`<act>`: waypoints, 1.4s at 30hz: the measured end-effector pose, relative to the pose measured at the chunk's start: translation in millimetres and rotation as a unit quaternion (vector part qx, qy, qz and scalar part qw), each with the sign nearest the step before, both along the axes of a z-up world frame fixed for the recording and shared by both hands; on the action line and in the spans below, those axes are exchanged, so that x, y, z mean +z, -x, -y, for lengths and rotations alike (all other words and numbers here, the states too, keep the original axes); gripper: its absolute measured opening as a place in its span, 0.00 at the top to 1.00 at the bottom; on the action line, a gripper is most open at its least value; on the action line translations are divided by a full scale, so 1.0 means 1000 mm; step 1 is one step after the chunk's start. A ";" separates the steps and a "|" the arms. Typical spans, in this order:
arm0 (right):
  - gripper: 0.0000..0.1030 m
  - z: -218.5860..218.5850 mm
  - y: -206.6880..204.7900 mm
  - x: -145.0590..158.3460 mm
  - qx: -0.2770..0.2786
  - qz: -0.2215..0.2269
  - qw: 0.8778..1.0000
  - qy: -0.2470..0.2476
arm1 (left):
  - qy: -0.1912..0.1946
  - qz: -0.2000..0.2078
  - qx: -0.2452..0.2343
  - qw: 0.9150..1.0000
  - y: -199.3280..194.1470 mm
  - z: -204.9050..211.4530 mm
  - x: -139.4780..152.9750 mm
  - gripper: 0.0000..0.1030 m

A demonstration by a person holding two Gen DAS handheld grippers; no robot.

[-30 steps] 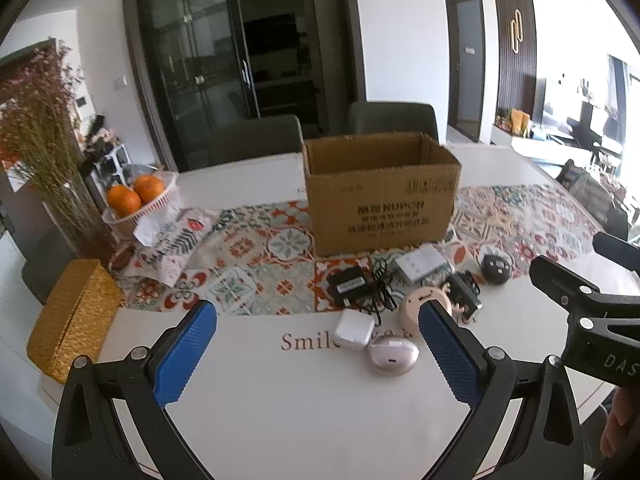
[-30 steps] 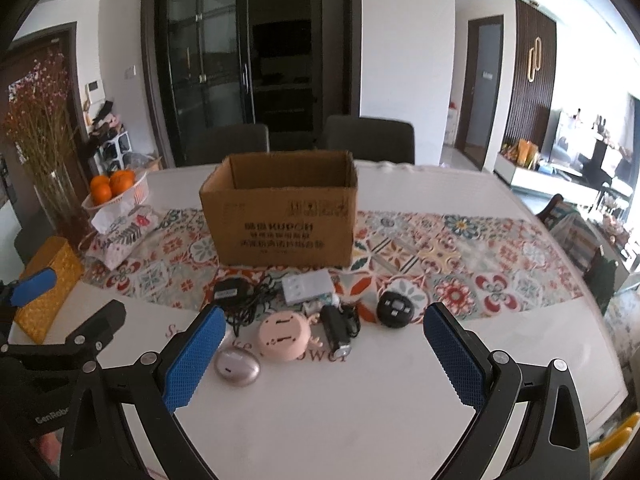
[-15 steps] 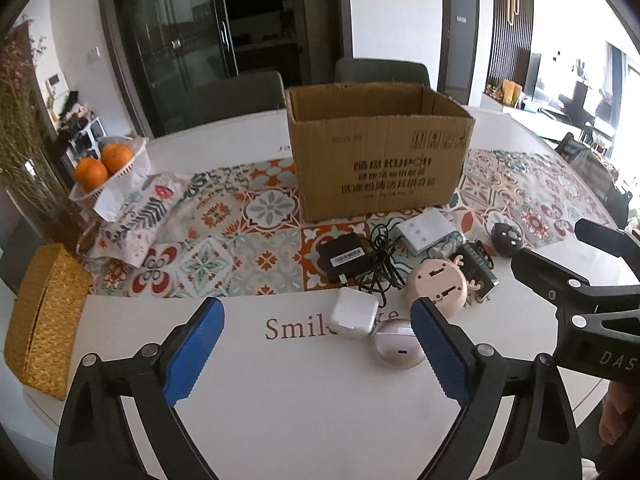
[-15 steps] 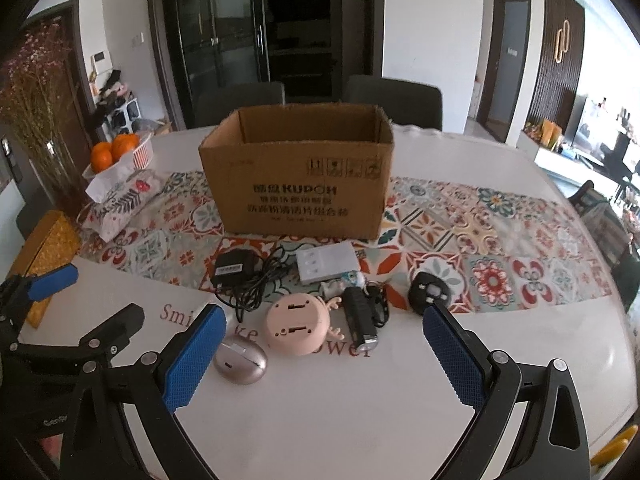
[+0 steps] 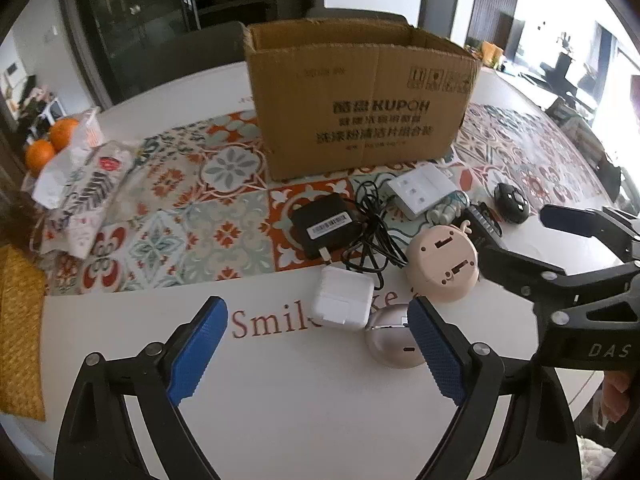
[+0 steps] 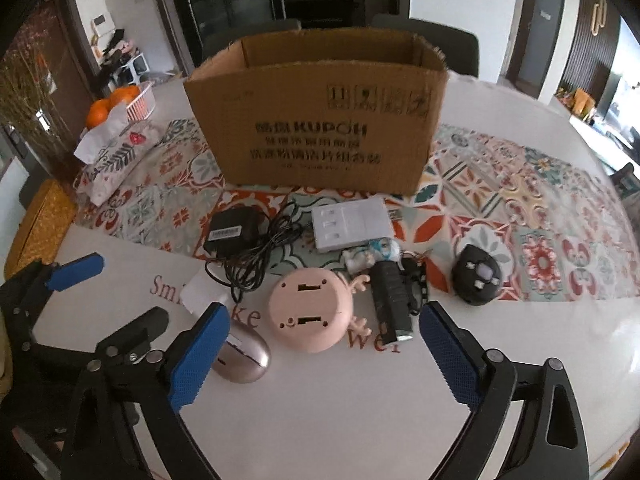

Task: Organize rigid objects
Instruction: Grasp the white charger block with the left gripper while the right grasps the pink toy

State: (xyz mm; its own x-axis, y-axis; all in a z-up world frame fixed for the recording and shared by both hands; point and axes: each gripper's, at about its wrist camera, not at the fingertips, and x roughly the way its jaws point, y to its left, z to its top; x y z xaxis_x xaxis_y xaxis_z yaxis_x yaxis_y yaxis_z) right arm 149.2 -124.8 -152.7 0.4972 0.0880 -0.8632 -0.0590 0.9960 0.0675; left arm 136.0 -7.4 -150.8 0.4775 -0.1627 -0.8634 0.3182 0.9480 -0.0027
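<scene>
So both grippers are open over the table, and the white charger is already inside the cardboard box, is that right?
Not quite. Both the left gripper and the right gripper are open over the table, but the white charger is not in the cardboard box. The left wrist view shows it lying on the table in front of the box, beside the black cable.

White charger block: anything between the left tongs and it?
Nothing visible. The left tongs are open, with only bare table between them and the white charger block. The silver mouse sits right beside the block, partly behind the right fingertip, so it crowds that side.
</scene>
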 end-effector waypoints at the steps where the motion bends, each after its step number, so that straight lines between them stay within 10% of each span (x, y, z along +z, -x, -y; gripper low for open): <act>1: 0.08 -0.001 -0.003 -0.003 0.001 -0.007 1.000 -0.002 | 0.001 -0.006 -0.003 1.000 -0.003 0.000 -0.003 0.10; 42: 0.29 -0.005 -0.067 -0.086 -0.003 -0.178 0.981 -0.081 | 0.034 -0.132 -0.039 0.990 -0.060 0.019 -0.072 0.55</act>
State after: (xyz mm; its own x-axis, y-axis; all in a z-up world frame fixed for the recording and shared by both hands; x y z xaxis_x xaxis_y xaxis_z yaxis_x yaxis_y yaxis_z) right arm 216.2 -120.0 -238.4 0.1677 0.2360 -0.9572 0.0034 0.9708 0.2399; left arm 195.9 -26.7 -222.7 0.2196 -0.2528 -0.9423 0.3696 0.9154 -0.1594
